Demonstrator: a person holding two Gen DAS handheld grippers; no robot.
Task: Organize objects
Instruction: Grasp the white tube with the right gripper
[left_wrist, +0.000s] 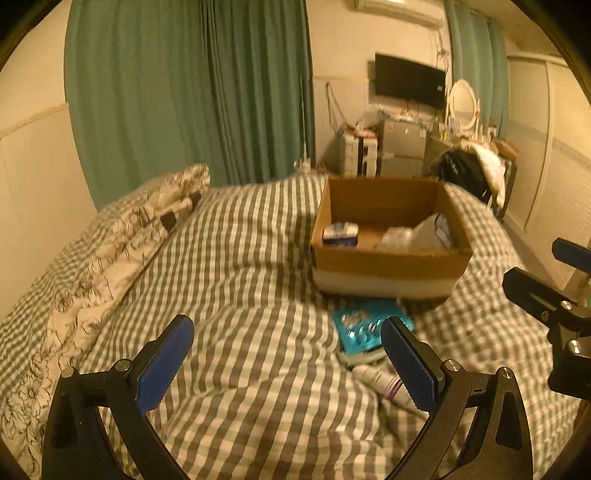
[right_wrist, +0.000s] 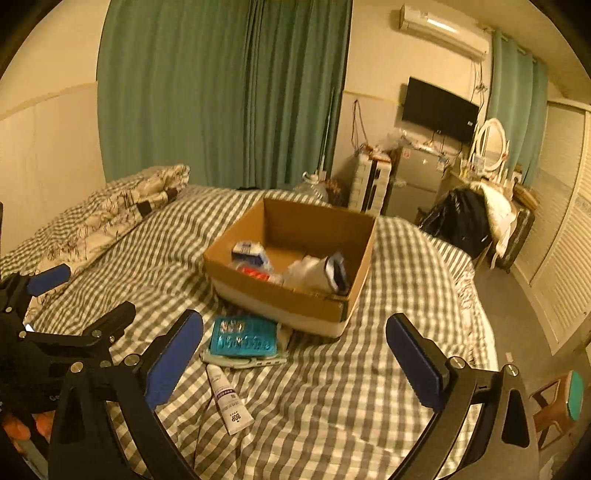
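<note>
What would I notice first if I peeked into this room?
A brown cardboard box sits open on the grey-checked bed, with a few small packets inside. Just in front of it lie a teal pack and a white tube on the cover. Two open grippers with blue pads, the left gripper and the right gripper, hang over the bed, and green curtains fill the wall behind.

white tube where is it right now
The white tube lies on the checked bedcover in the right wrist view, just in front of the teal packet, which sits before the cardboard box.
</note>
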